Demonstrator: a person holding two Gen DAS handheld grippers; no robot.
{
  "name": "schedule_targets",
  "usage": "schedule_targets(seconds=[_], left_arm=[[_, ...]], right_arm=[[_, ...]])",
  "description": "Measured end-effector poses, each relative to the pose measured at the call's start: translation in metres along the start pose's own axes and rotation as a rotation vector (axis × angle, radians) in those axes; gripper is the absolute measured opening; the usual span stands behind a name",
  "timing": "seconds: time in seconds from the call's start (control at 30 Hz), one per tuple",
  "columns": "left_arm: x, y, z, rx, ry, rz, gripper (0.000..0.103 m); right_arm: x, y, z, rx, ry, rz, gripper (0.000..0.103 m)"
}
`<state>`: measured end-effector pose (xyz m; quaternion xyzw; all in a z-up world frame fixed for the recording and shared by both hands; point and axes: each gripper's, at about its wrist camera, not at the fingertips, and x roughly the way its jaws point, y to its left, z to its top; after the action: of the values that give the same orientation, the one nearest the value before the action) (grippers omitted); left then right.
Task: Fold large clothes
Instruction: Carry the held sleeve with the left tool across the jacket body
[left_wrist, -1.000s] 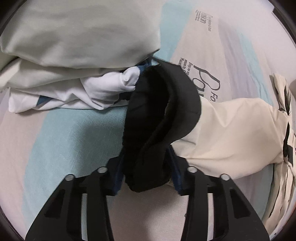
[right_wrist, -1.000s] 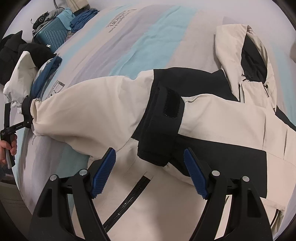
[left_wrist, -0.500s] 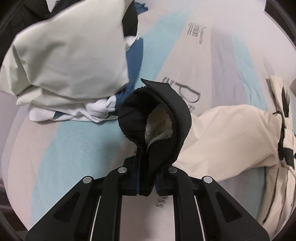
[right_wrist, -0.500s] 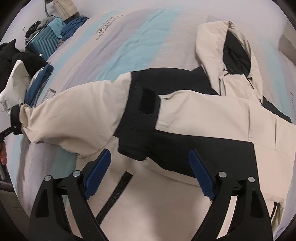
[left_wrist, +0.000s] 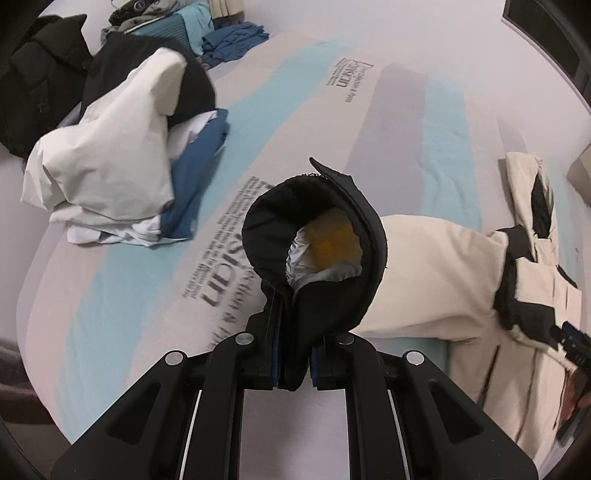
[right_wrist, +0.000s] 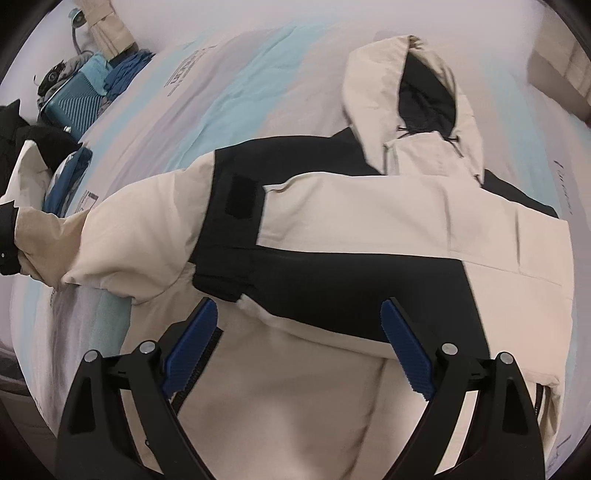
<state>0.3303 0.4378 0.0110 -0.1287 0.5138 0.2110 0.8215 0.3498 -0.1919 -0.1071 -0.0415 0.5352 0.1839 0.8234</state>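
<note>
A cream and black hooded jacket (right_wrist: 388, 221) lies spread on the bed, hood (right_wrist: 413, 96) at the far side. Its left sleeve (right_wrist: 140, 229) stretches out to the left. My left gripper (left_wrist: 293, 354) is shut on the sleeve's black cuff (left_wrist: 325, 266) and holds it lifted above the bed; the cream sleeve (left_wrist: 436, 273) trails right toward the jacket body. My right gripper (right_wrist: 299, 347) is open and empty, hovering over the jacket's black chest band (right_wrist: 332, 280) near the front zipper.
A pile of folded white, cream and blue clothes (left_wrist: 122, 173) sits on the bed (left_wrist: 110, 295) left of the cuff. Dark garments (left_wrist: 33, 92), a teal case (right_wrist: 74, 107) and blue clothing (left_wrist: 236, 40) lie at the far edge.
My left gripper closed on the cuff, then lifted and pulled it back from the clothes pile. My right gripper stayed open and shifted over the jacket's chest.
</note>
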Motion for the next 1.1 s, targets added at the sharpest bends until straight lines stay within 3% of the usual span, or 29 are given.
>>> schedule_targets(seconds=[0.13, 0.73, 1.1], left_arm=[[-0.012, -0.048, -0.007, 0.027, -0.019, 0.009, 0.01], [-0.043, -0.201, -0.029, -0.01, -0.007, -0.009, 0.01], [-0.065, -0.313, -0.049, 0.041, -0.038, -0.066, 0.01]], right_arm=[[-0.013, -0.016, -0.006, 0.005, -0.032, -0.015, 0.093], [-0.064, -0.126, -0.052, 0.072, -0.062, -0.038, 0.093], [-0.093, -0.191, -0.065, 0.064, -0.101, -0.015, 0.093]])
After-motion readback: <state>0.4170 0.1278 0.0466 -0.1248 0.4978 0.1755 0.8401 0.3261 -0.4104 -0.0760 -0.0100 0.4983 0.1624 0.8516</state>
